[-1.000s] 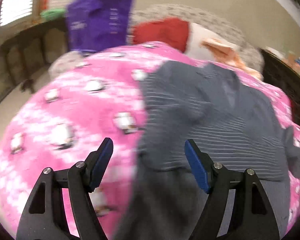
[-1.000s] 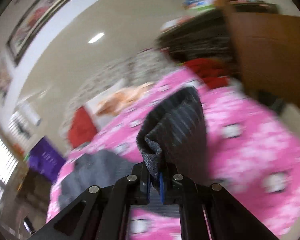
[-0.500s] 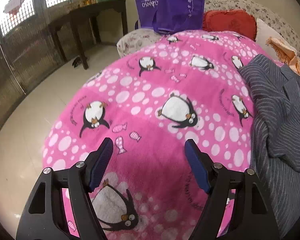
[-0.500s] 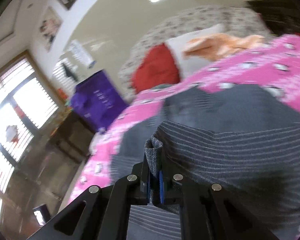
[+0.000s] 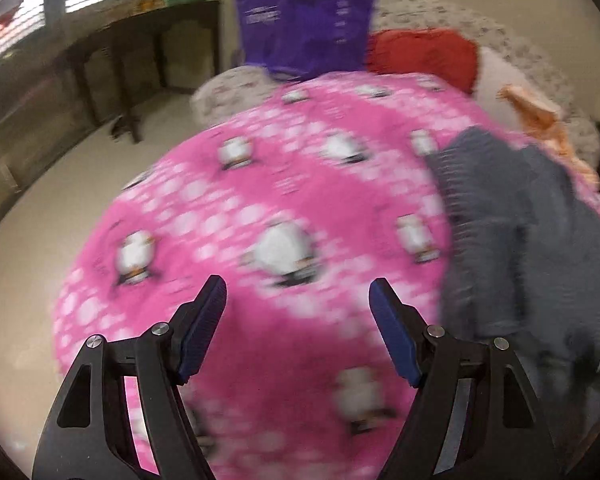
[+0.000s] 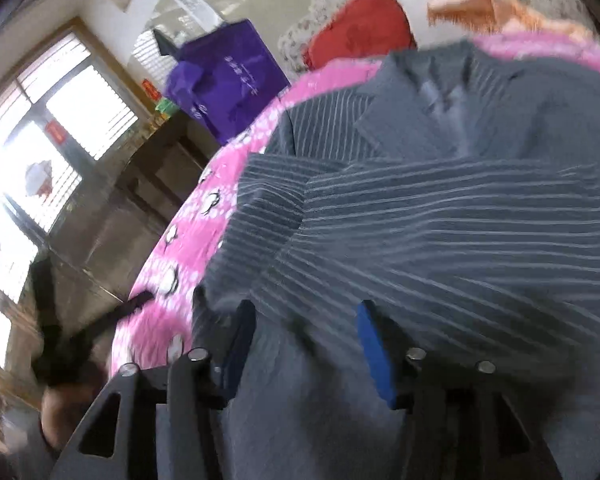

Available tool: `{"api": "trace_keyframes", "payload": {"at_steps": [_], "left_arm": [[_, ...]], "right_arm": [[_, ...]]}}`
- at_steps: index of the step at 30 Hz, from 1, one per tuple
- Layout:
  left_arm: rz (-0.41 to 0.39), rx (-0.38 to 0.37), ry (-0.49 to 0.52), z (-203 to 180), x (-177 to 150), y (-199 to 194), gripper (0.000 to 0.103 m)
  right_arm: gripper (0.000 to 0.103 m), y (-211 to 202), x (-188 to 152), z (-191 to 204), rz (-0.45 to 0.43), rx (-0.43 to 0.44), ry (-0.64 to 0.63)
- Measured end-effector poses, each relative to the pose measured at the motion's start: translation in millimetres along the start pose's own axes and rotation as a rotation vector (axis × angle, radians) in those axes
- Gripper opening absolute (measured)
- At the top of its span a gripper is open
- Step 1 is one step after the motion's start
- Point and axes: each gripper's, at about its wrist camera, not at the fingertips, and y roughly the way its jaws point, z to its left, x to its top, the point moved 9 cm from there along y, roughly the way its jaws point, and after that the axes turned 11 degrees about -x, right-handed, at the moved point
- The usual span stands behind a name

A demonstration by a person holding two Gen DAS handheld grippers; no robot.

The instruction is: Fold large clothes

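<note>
A grey pinstriped jacket lies on the pink penguin blanket, one part folded across the body. My right gripper hovers just over the folded cloth, its jaws opening, and the cloth it held lies flat under them, gripped by neither pad. In the left wrist view the jacket lies at the right on the blanket. My left gripper stands open above bare blanket, left of the jacket, with nothing between its fingers.
A purple bag, a red cushion and an orange cloth sit at the bed's far end. A dark wooden table stands by the window at left. Beige floor borders the bed's left edge.
My right gripper swung the jacket part over the body, came down and let go of it, jaws now apart. My left gripper moved off the jacket to bare blanket and stayed open.
</note>
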Motion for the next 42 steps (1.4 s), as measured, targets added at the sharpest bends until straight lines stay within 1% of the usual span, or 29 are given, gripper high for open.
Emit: {"api": "trace_keyframes", "payload": {"at_steps": [1,2,4,5,6,7,8,9,10,12,13,14,16,17,18,19,20,21,23,25,28,31,34,35,36,38,39,40,42], "left_arm": [[-0.008,-0.047,0.017,-18.3,5.4,-1.0,0.074],[-0.011,-0.113,0.037,-39.1,9.4,-2.1,0.074],[0.009,-0.294,0.075,-84.1,11.8,-0.5,0.074],[0.034,-0.396,0.103,-110.9,8.1,1.9,0.074],[0.056,-0.452,0.134,-130.1,3.6,5.3,0.074],[0.080,-0.491,0.172,-147.0,-1.6,11.0,0.074],[0.109,-0.512,0.212,-161.5,-6.8,20.0,0.074],[0.131,-0.501,0.244,-170.2,-10.3,31.5,0.074],[0.149,-0.479,0.263,-174.1,-12.2,42.2,0.074],[0.218,-0.449,0.278,-175.9,-18.1,66.7,0.074],[0.262,-0.458,0.272,-176.4,-23.2,77.7,0.074],[0.311,-0.485,0.257,-178.2,-29.5,86.7,0.074],[0.301,-0.525,0.262,-184.6,-29.2,85.6,0.074],[0.314,-0.559,0.252,-188.4,-29.9,83.6,0.073],[0.314,-0.578,0.242,-190.5,-28.5,82.6,0.060],[0.306,-0.578,0.236,-190.7,-26.9,81.9,0.050],[0.299,-0.571,0.227,-189.8,-24.3,80.1,0.026],[0.291,-0.575,0.211,-189.6,-22.5,76.5,0.013],[0.254,-0.591,0.189,-188.9,-19.2,66.7,0.008],[0.220,-0.603,0.217,-192.8,-16.9,54.4,0.006],[0.188,-0.628,0.269,-198.6,-16.8,37.6,0.006],[0.153,-0.605,0.316,-202.3,-11.5,33.9,0.005],[0.077,-0.580,0.290,-190.8,7.9,21.3,0.005],[0.033,-0.570,0.269,-183.9,20.4,13.8,0.005],[0.006,-0.564,0.255,-177.5,28.8,7.9,0.005],[-0.039,-0.532,0.227,-160.2,41.0,1.4,0.005],[-0.047,-0.507,0.216,-150.7,44.1,3.7,0.005],[-0.041,-0.482,0.210,-142.4,43.3,9.0,0.005],[-0.001,-0.409,0.216,-124.5,31.7,27.4,0.005]], "right_arm": [[0.052,-13.1,-6.1,-7.3,-0.004,-0.032,-0.034],[0.052,-26.7,-15.6,-17.1,-0.005,-0.077,-0.074],[0.052,-40.7,-30.3,-31.1,0.006,-0.175,-0.143],[0.052,-46.4,-40.3,-41.2,0.014,-0.226,-0.178],[0.052,-52.5,-52.4,-52.7,0.021,-0.281,-0.208],[0.052,-55.7,-65.7,-64.8,0.032,-0.331,-0.230],[0.054,-56.8,-79.6,-75.7,0.039,-0.370,-0.248],[0.057,-65.1,-85.2,-82.3,-0.001,-0.365,-0.259],[0.062,-73.1,-90.3,-86.5,-0.041,-0.361,-0.260],[0.062,-80.6,-94.8,-93.3,-0.080,-0.381,-0.242],[0.062,-84.0,-93.6,-95.7,-0.104,-0.409,-0.231],[0.062,-87.0,-92.5,-98.4,-0.116,-0.435,-0.216],[0.062,-90.4,-89.6,-112.6,-0.131,-0.488,-0.166],[0.066,-91.6,-90.1,-117.3,-0.129,-0.495,-0.147],[0.068,-89.5,-89.6,-123.0,-0.121,-0.486,-0.120],[0.072,-87.9,-86.4,-124.4,-0.117,-0.479,-0.103],[0.074,-88.4,-86.2,-127.8,-0.114,-0.471,-0.085],[0.074,-87.7,-86.1,-130.2,-0.112,-0.463,-0.069],[0.075,-87.0,-86.5,-130.1,-0.113,-0.456,-0.059],[0.076,-86.4,-86.4,-128.7,-0.114,-0.465,-0.067],[0.077,-88.7,-88.3,-128.8,-0.114,-0.469,-0.068],[0.077,-89.8,-90.3,-129.0,-0.113,-0.467,-0.066],[0.078,-89.8,-90.6,-129.8,-0.111,-0.463,-0.064],[0.078,-89.8,-90.6,-130.1,-0.111,-0.462,-0.063],[0.078,-89.6,-90.4,-130.4,-0.111,-0.462,-0.063],[0.078,-89.5,-90.3,-130.4,-0.111,-0.461,-0.063],[0.078,-89.4,-90.4,-130.6,-0.111,-0.460,-0.062],[0.078,-89.2,-90.5,-130.8,-0.110,-0.458,-0.061],[0.078,-88.8,-90.7,-131.1,-0.109,-0.456,-0.058]]}}
